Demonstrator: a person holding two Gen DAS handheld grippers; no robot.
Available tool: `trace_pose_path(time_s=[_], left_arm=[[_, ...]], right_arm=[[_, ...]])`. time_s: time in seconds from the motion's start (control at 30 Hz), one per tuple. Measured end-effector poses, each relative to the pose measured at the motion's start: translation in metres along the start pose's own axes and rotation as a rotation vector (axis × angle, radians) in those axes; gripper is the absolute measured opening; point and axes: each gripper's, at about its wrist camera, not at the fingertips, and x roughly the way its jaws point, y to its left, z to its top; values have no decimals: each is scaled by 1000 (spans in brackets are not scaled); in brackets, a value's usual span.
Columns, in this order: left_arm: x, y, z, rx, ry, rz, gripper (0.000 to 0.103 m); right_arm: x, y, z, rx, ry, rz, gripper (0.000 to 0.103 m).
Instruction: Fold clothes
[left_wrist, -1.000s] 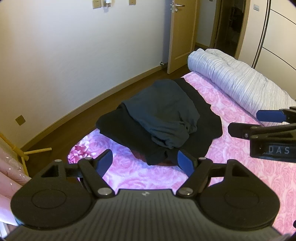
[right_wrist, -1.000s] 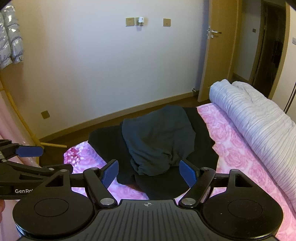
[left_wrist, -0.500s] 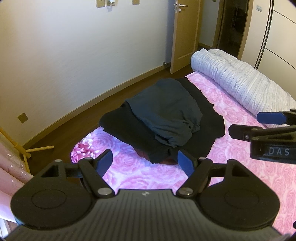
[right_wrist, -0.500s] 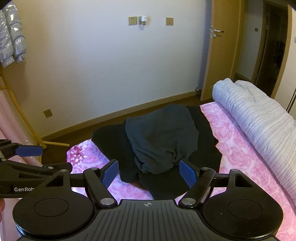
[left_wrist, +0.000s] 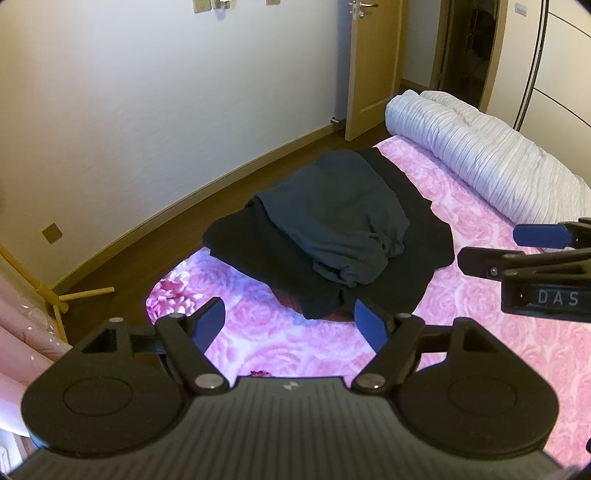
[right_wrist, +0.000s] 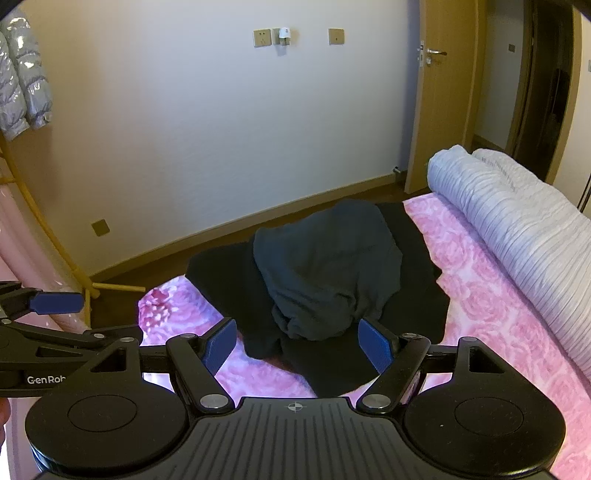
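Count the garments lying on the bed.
2: a black garment spread on the pink sheet, and a dark grey garment crumpled on top. More may be hidden beneath.

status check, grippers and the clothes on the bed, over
Left gripper and right gripper open, empty, short of the pile. Crumpled dark grey garment atop spread black garment on pink floral bedsheet. Nothing in the way.

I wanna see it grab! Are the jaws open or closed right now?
Left gripper: open, holding nothing.
Right gripper: open, holding nothing.
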Motion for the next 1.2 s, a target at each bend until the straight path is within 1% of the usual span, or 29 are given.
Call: trace_pose_path(time_s=[0.33, 0.5, 0.63, 0.77, 0.93, 1.03, 1.1, 1.2], left_arm=[[-7, -13, -3, 16, 8, 30, 75], [-2, -20, -5, 62, 14, 31, 75], [16, -22, -4, 132, 26, 17, 75], [49, -19, 1, 251, 29, -14, 74], [113, -7, 19, 435, 4, -67, 72], [161, -3, 31, 600, -19, -105, 71], [194, -3, 38, 721, -42, -131, 70], [242, -9, 36, 966, -109, -172, 70]], right_arm=[[-6, -11, -7, 16, -3, 20, 76], [-9, -27, -15, 42, 0, 10, 76], [-7, -46, -22, 58, 5, -24, 76], [7, -60, -27, 60, 17, -58, 76], [45, -70, -27, 58, 44, -42, 76], [81, -72, -23, 57, 87, -47, 76], [112, -73, -21, 47, 137, -56, 76], [160, -74, -19, 24, 201, -64, 76]])
